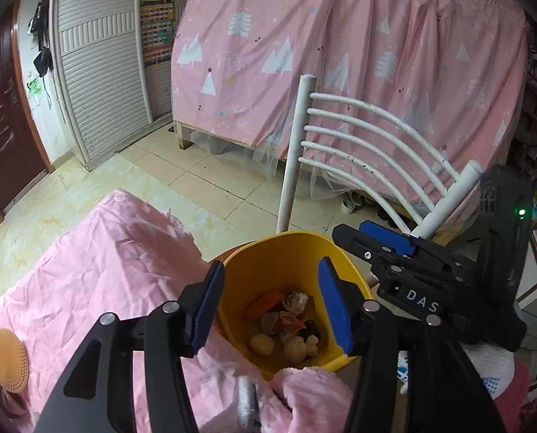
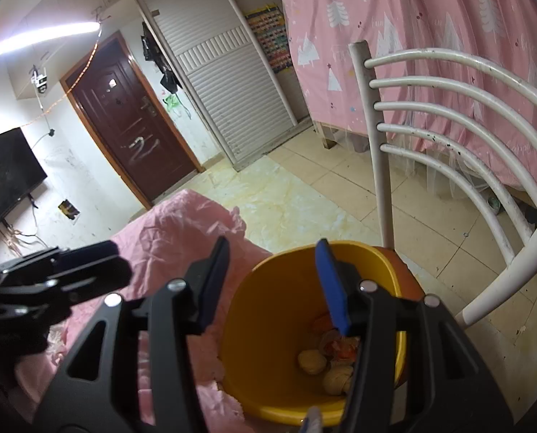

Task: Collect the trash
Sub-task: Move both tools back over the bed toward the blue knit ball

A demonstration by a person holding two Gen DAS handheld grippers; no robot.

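- Filling most of the background, curtain (image 1: pixel 340 54), pink with white tree prints, hangs down to the tiled floor (image 1: pixel 203 176).
- Wardrobe (image 1: pixel 99 83) with white slatted doors stands left of curtain; dark red door (image 1: pixel 1 119) further left, white scribble on it.
- TV (image 2: pixel 5 169), black, on the wall left of door, right wrist view only.
- Table under a wrinkled pink cloth (image 1: pixel 99 274) takes the lower left.
- Chair (image 1: pixel 369 133), white with curved back bars, stands just behind the bin.
- Bin (image 1: pixel 286 263), yellow, sits beside the cloth's edge, upright, mouth open; something orange shows behind its rim, cannot tell what.
- Left gripper (image 1: pixel 268 303) hangs over bin, tilted down, jaws apart, nothing between the blue pads.
- Right gripper (image 2: pixel 274 285) also over bin, jaws apart, nothing pinched; left finger over cloth, right finger over bin's mouth.
- Each gripper shows in the other's view, close together, not touching.
- Trash (image 1: pixel 286 324) lies on bin's bottom: pale walnut-like shells, orange peel bits, a few dark scraps, all loose in a heap.
- Orange bumpy disc (image 1: pixel 7 359) lies on cloth at far left, well apart from bin.
- Fuzzy pink sleeve at lower edge, left wrist view.
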